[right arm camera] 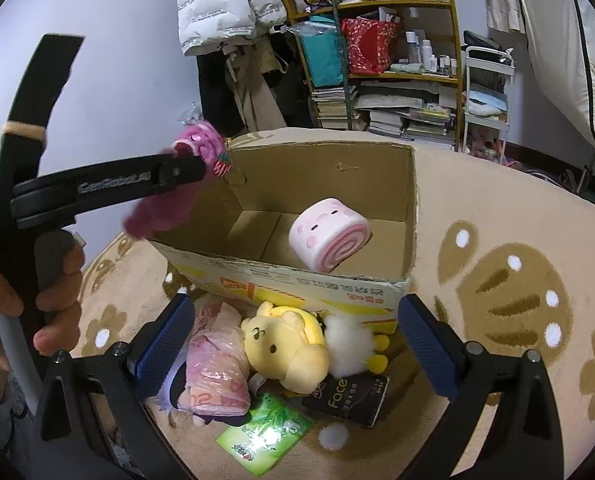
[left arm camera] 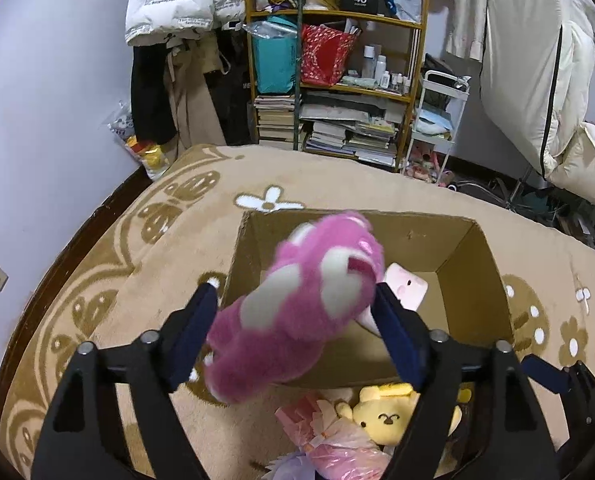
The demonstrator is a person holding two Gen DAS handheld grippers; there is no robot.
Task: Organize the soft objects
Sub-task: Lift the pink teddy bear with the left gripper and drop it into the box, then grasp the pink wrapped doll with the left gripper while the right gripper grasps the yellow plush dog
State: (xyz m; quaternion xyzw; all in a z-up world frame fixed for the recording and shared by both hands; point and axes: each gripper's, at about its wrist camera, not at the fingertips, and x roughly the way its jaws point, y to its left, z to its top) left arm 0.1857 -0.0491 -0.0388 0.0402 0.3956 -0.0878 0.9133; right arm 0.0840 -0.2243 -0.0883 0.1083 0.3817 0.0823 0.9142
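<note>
The pink plush toy [left arm camera: 297, 304] is hanging blurred between the wide-spread pads of the left hand-held gripper [left arm camera: 295, 316], over the near left edge of the open cardboard box [left arm camera: 481, 276] — whether the pads are gripping it I cannot tell. Inside the box a pink roll-shaped plush [right arm camera: 329, 240] is lying on the bottom. The right hand-held gripper [right arm camera: 293, 344] is hovering wide open and holding nothing over the rug [right arm camera: 497, 240] — below it a yellow bear plush [right arm camera: 285, 352], a pink plastic bag [right arm camera: 217, 372] and a green packet [right arm camera: 263, 436] are lying against the box's near wall.
</note>
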